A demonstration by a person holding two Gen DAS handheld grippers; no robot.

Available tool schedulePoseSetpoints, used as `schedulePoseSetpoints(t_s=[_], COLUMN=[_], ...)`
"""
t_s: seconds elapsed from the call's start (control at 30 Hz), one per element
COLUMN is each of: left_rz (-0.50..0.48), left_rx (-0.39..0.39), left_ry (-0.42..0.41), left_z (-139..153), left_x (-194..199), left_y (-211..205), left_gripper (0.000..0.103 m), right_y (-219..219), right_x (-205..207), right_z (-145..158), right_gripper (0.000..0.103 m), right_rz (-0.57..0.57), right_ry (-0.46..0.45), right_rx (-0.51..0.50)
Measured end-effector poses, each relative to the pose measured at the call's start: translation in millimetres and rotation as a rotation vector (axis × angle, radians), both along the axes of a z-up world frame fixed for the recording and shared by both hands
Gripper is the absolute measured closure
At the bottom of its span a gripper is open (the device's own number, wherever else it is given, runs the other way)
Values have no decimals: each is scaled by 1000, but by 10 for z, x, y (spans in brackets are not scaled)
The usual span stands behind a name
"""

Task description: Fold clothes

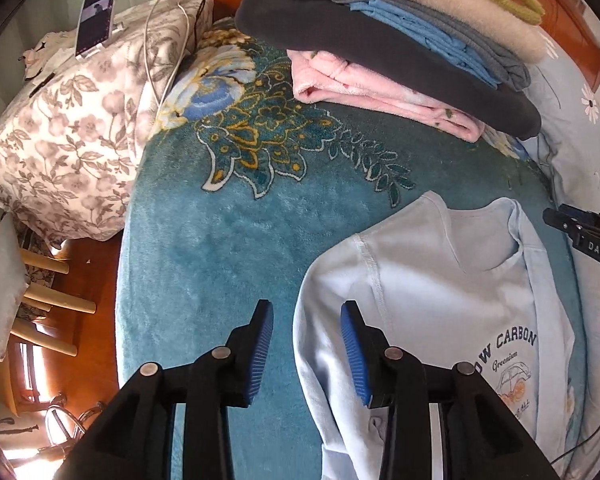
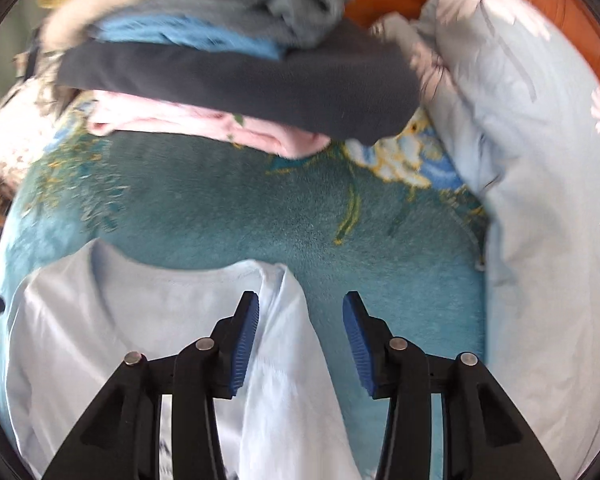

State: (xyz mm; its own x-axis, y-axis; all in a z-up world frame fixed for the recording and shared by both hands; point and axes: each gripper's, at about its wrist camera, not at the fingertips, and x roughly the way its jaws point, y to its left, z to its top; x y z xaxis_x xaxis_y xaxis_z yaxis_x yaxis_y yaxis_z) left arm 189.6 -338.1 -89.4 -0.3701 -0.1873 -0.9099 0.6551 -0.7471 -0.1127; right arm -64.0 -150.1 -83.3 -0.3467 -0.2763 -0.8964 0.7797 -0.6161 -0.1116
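A pale blue sweatshirt (image 1: 428, 280) with a printed chest logo lies on a teal floral blanket (image 1: 220, 240). My left gripper (image 1: 306, 320) is open and empty, its jaws straddling the sweatshirt's left shoulder edge. In the right wrist view the sweatshirt (image 2: 140, 320) lies at lower left with its sleeve folded inward. My right gripper (image 2: 300, 316) is open and empty over the sweatshirt's right edge. The right gripper (image 1: 580, 232) also shows at the right edge of the left wrist view.
A stack of folded clothes (image 1: 400, 52), pink at the bottom and beige on top, sits at the back of the blanket; it also shows in the right wrist view (image 2: 236, 80). A floral pillow (image 1: 68, 128) with a phone (image 1: 96, 20) lies left. A pale blue quilt (image 2: 540, 200) lies right.
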Motion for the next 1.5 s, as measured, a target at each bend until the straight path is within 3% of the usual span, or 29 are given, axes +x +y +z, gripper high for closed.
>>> schedulePoseSetpoints(t_s=[0.1,0.27,0.33,0.5,0.67,0.7,0.73,0.77,0.8,0.83,0.9,0.97,1.2,1.5], left_rz=[-9,-87,-111,-170,-169,-159,-146,-133,-122,-121,-117,-112,-102,-78], left_rx=[-12,15,33,58,50,53,61,70,76,74,70,74,90,92], left_ry=[45,90,86,42,33,38,42,46,49,50,52,57,58,64], left_z=[61,11,-57,-201,-186,-176,-170,-165,-159,-152,-138,-130,-146,-90], left_x=[49,50,40,32,101,123,137,151,164,172,187,194,173,183], left_y=[262,777,949,1225,1299,1274,1245,1216,1190,1182,1166,1147,1108,998], left_gripper=[60,54,54,54,54,54,54,54,54,54,54,54,54,54], right_y=[264,990,1232,1616,1667,1670,1681,1692,1716,1741,1795,1867,2331,2085], right_x=[250,940,1232,1657,1716,1715,1687,1658,1597,1536,1417,1251,160,-920], right_z=[153,-45,-149,-339,-493,-493,-487,-481,-463,-444,-369,-200,455,737], right_gripper=[58,58,58,58,58,64,72,90,98,99,101,101,101,101], right_rz=[11,63,73,72,46,41,26,11,-6,-22,-51,-75,-284,-428], right_ry=[35,-157,-187,-213,-175,-169,-161,-153,-175,-199,-218,-176,121,309], right_rx=[-40,-74,-48,-9,42,39,46,54,45,36,20,17,50,152])
